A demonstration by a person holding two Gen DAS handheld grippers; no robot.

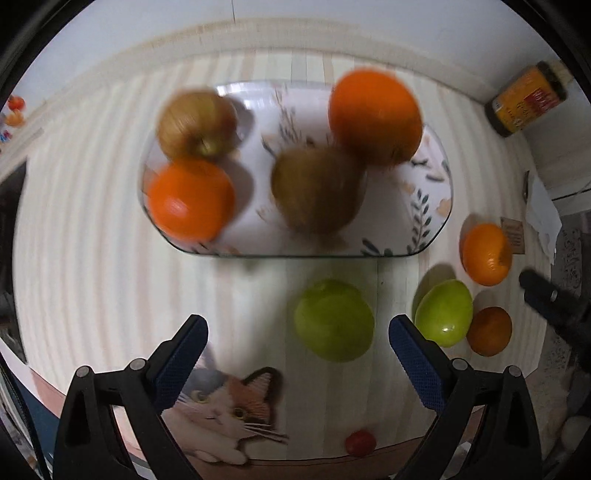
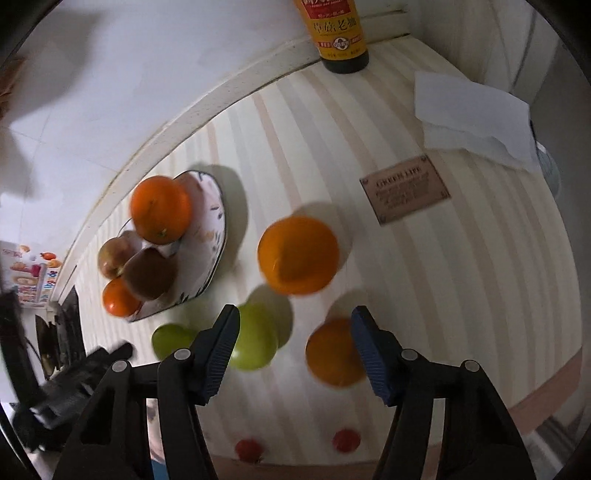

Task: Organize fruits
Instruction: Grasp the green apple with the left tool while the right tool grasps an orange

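1. The plate (image 1: 436, 206) sits toward the far edge of the table (image 1: 92, 229), already carrying two oranges, an apple and a brown fruit.
2. Four fruits lie loose on the table near its front edge: two green apples and two oranges.
3. The left gripper (image 1: 297, 328) hangs empty with jaws spread; one green apple (image 1: 334, 319) lies just ahead between them, slightly right.
4. The right gripper (image 2: 295, 321), jaws apart and empty, is nearest the small orange (image 2: 334, 352).

A home kitchen or dining spot: striped tablecloth (image 2: 424, 277) on the table, soy sauce bottle (image 2: 338, 35) at its far edge against a white wall (image 2: 147, 74).
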